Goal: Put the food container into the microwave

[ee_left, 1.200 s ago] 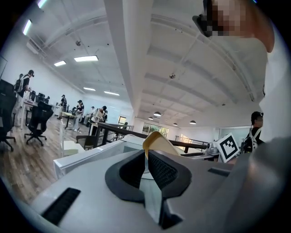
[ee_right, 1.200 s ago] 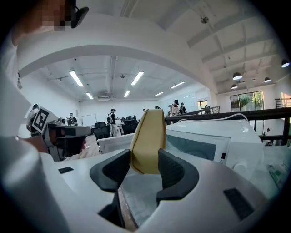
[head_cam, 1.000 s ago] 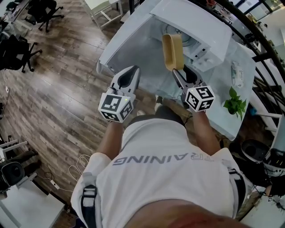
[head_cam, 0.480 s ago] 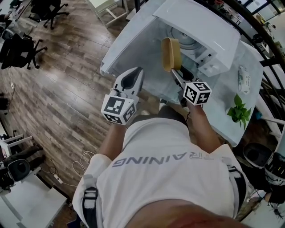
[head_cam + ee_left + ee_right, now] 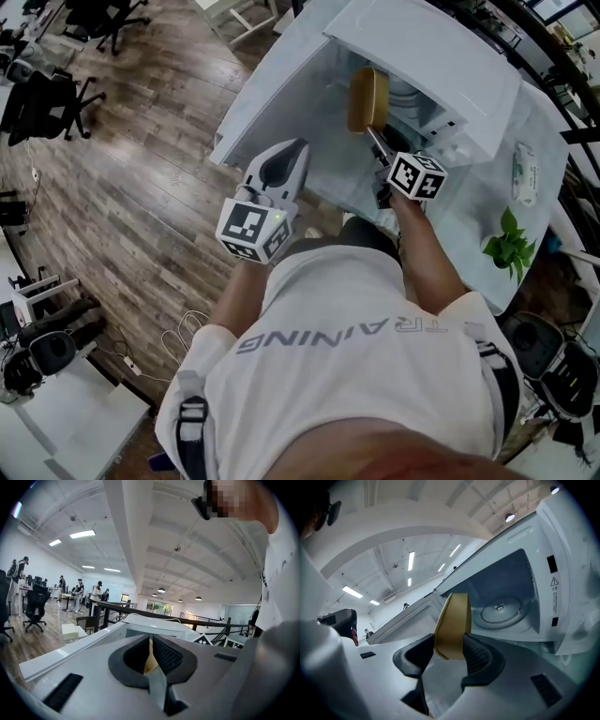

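Note:
A tan food container (image 5: 367, 98) stands on edge between the jaws of my right gripper (image 5: 376, 137), which is shut on it. It hangs at the mouth of the white microwave (image 5: 441, 56), whose door (image 5: 272, 94) lies open to the left. In the right gripper view the container (image 5: 452, 618) sits between the dark pads of the right gripper (image 5: 450, 644), with the cavity and glass turntable (image 5: 500, 609) just behind. My left gripper (image 5: 292, 150) hovers at the door's near edge, its jaws together and holding nothing. From the left gripper (image 5: 150, 644) I see the microwave's top (image 5: 154, 623).
The microwave rests on a white table (image 5: 478, 202) with a small green plant (image 5: 506, 239) and a white packet (image 5: 525, 173) at its right. Wooden floor and office chairs (image 5: 52, 98) lie to the left. Distant people (image 5: 77, 590) stand in the hall.
My right gripper has carried the container up the picture, closer to the microwave's opening, and rolled it. The left gripper has shifted slightly toward the door.

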The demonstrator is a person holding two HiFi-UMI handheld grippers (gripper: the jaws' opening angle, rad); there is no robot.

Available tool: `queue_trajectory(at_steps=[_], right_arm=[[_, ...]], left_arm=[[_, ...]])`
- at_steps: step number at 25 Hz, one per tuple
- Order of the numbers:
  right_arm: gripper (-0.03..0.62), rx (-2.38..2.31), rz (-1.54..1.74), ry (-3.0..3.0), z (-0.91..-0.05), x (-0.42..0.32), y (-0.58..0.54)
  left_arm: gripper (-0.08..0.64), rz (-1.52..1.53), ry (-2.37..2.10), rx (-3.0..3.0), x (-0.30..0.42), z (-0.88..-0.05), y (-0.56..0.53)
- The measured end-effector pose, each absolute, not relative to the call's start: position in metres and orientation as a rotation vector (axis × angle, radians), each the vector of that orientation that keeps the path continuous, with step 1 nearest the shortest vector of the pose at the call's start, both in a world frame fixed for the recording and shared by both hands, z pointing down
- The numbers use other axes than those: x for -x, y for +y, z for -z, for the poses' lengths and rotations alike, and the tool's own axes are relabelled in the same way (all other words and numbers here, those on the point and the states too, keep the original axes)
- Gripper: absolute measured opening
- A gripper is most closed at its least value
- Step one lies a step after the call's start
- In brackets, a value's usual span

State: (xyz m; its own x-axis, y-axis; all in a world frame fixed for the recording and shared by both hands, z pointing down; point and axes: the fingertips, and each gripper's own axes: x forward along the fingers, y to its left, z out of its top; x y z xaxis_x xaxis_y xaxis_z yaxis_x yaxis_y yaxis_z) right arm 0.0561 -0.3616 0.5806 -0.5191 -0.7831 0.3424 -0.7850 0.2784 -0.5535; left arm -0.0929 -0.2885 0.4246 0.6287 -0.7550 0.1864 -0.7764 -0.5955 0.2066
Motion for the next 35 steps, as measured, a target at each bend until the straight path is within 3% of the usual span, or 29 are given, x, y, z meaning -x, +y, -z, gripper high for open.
queue_trajectory(at_steps=[35], right_arm=[[0.209, -2.194, -1.151, -2.417, -0.608, -0.124, -0.510]], left_arm=[[0.049, -0.159, -1.200, -2.521, 0.081, -0.449, -0.321]])
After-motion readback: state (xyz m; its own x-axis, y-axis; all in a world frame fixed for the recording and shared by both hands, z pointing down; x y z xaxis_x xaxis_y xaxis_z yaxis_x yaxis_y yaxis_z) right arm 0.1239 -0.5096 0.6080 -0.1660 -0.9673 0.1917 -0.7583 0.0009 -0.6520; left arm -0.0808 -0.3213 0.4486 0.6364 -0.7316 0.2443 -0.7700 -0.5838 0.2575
